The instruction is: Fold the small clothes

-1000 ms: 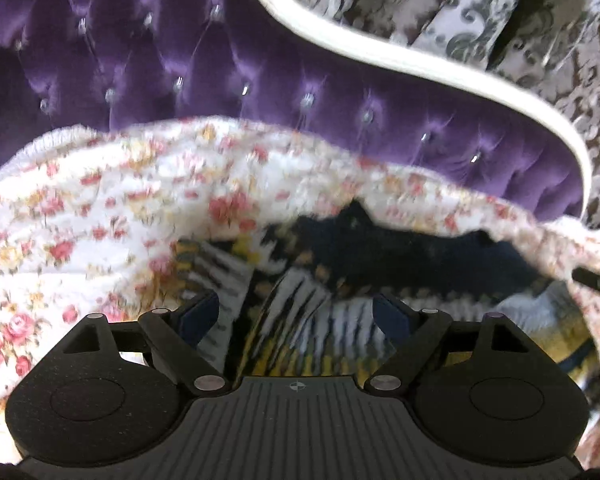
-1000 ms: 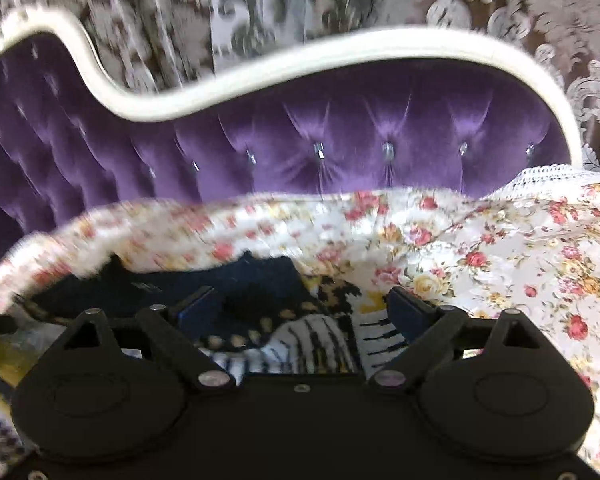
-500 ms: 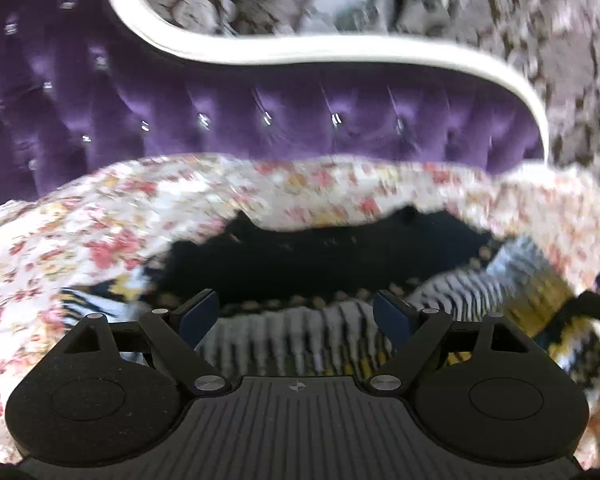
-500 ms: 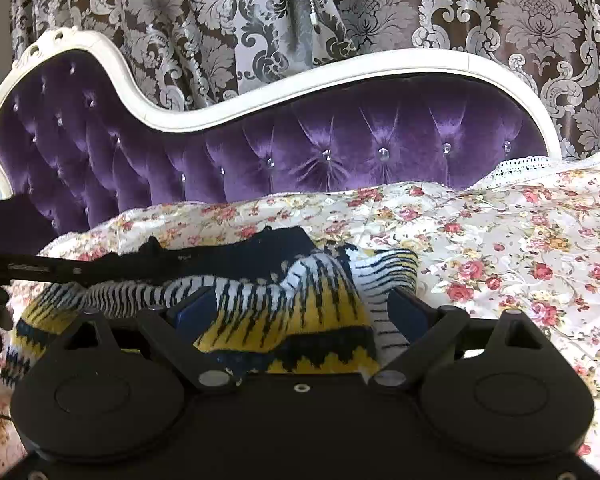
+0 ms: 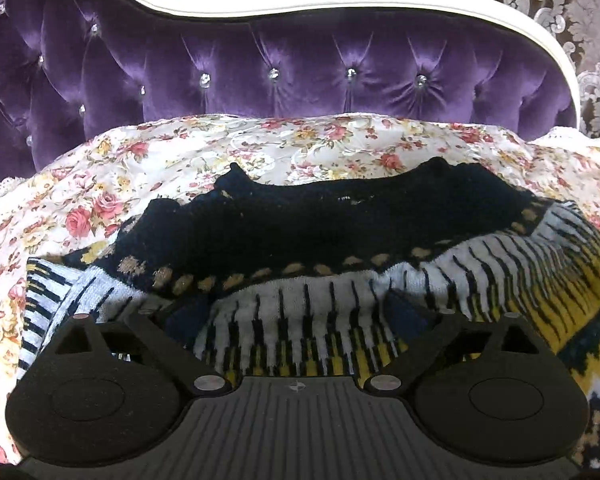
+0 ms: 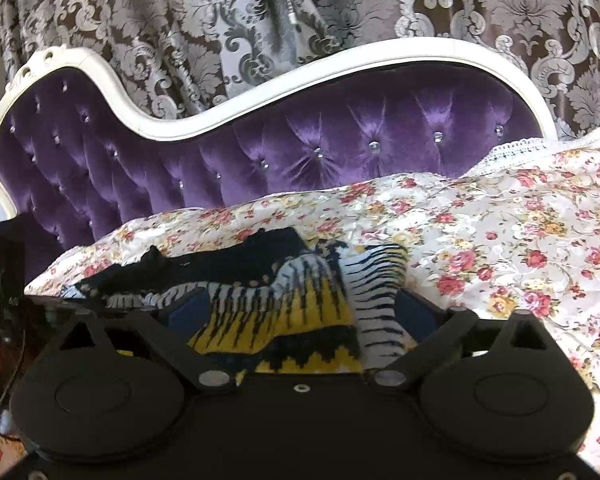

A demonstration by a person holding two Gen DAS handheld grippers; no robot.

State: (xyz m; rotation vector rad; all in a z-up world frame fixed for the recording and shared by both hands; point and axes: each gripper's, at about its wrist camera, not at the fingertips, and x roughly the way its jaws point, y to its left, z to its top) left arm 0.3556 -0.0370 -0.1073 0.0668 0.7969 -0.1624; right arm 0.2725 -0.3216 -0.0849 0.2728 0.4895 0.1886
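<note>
Floral bedspread (image 5: 204, 152), sweater (image 5: 340, 232) between parted jaws

Left gripper (image 5: 296, 314): level, pointing forward, fingers spread wide apart, nothing clamped between the blue pads (image 5: 184, 316). Right gripper (image 6: 302, 312): same attitude, fingers likewise spread wide, pads (image 6: 418, 314) apart and not gripping.

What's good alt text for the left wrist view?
A knitted sweater with a navy top and white, yellow and black stripes lies on a floral bedspread, with the open left hand-held gripper just above it. Behind stands a tufted purple velvet headboard with a white frame.
</note>
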